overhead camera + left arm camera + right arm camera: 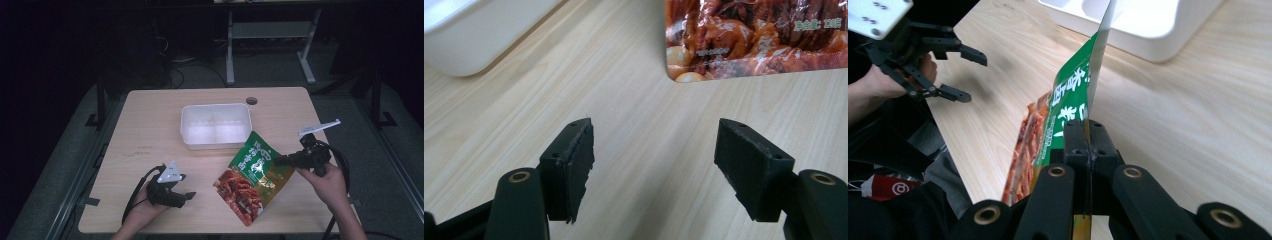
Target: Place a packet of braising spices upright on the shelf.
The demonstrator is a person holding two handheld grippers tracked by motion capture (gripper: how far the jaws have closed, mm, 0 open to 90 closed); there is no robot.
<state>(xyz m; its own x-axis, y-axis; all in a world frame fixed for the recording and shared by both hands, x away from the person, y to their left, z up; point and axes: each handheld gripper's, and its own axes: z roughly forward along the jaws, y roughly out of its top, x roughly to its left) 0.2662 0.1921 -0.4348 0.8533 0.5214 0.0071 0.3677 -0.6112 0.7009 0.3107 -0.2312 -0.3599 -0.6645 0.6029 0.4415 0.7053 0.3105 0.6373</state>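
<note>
Two handheld grippers at wooden table (150,125). Right gripper (280,160) clamped on edge of green snack pouch (252,175), jaws together on foil; pouch tilted, that edge lifted, lower end apparently on tabletop, just in front of white plastic container (216,125). Left gripper (186,197) low over table left of pouch, jaws apart, holding nothing. Pouch print shows reddish food, possibly spicy strips.
</note>
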